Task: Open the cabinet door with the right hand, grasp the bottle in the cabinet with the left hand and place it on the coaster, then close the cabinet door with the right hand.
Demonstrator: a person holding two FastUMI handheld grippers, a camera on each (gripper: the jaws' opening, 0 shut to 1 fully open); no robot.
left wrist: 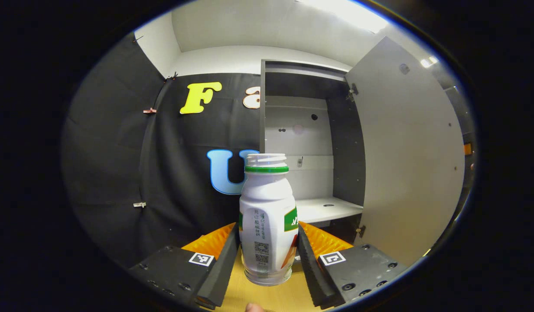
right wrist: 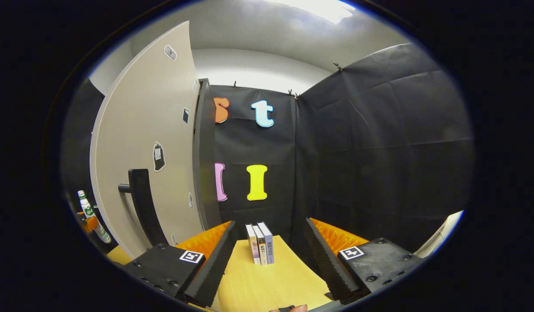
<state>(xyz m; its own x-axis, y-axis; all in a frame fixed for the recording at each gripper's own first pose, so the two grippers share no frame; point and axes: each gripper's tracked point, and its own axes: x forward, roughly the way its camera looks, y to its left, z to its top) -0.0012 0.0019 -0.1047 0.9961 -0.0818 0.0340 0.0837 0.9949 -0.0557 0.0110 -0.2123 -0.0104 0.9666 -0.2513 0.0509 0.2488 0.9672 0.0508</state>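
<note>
bottle (left wrist: pixel 267 221) upright between the fingers of the left gripper (left wrist: pixel 268 255), both fingers pressed on its lower body — a firm pinch, cap off, open neck up. it is already out of the cabinet (left wrist: pixel 308 143), in front of the bare lower shelf (left wrist: pixel 325 208), with the wooden desk (left wrist: pixel 267 297) showing below its base. whether the base touches the desk i cannot tell.

cabinet door (left wrist: pixel 405 156) swung wide, to the right of the cabinet in the left gripper view. in the right gripper view the same door (right wrist: pixel 150 143) stands just left of the right gripper (right wrist: pixel 267 260), its dark handle (right wrist: pixel 141 203) near the left finger. right fingers spread, nothing between them; a few small books (right wrist: pixel 260 242) stand on the desk (right wrist: pixel 258 286) beyond. the bottle (right wrist: pixel 93 216) shows far left past the door's edge.

step in hand, as i judge it: the carry — bottle grasped and withdrawn, placing not yet done. coaster not spotted from here, so the next move calls for finding it on the desk, lowering the bottle level onto it, then letting go cleanly so it doesn't tip. after that the right gripper needs the handle or the door face to push it shut.
</note>
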